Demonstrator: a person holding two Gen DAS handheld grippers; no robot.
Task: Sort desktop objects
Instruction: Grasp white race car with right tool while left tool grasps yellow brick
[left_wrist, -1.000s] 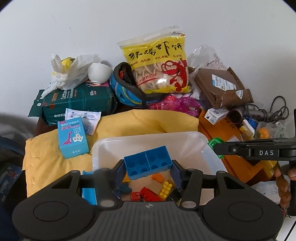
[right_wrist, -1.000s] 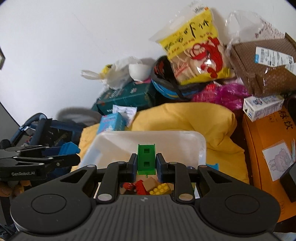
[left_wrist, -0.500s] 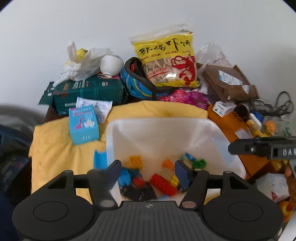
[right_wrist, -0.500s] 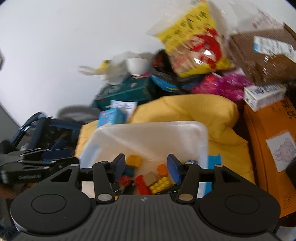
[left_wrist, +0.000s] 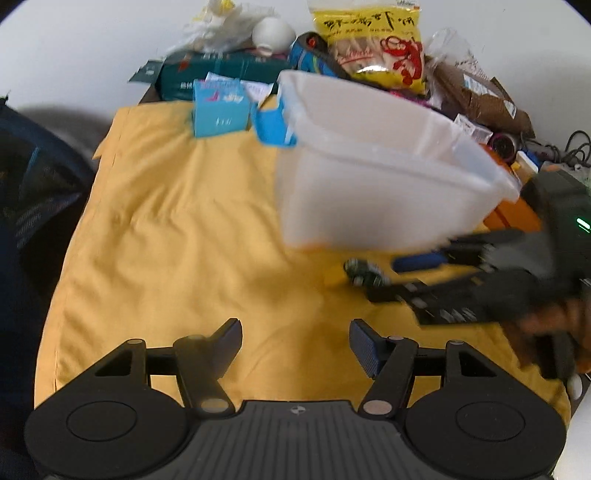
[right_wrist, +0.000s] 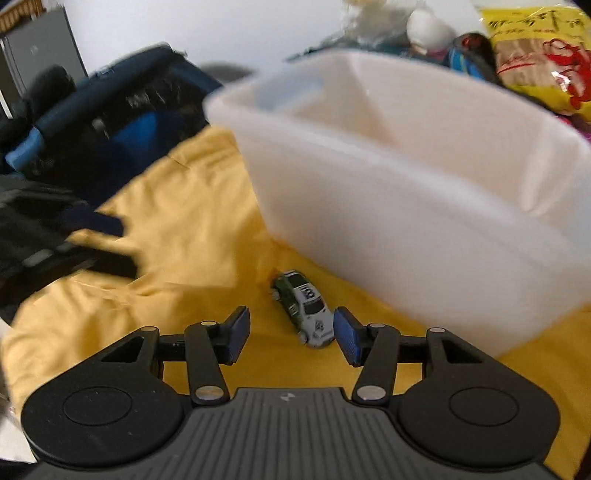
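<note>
Yellow cloth (right_wrist: 192, 236) looks slippery: right gripper (right_wrist: 291, 334) half open, empty, toy car (right_wrist: 304, 308) just beside the tub (right_wrist: 424, 221); closing off-centre might skid it.

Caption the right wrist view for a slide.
Open right gripper low over the yellow cloth, toy car just ahead of its fingertips, beside the white bin.

Bright, even light, a white wall behind and no harsh glare. Motion blur smears both views: the white bin (right_wrist: 424, 206) is soft-edged, the right tongs (left_wrist: 373, 273) streak across the left view. The toy car (right_wrist: 304, 308) stays fairly sharp. Soft shadows fall on the yellow cloth (left_wrist: 177, 229). Fisheye bending curves the edges; the corners go dark.
</note>
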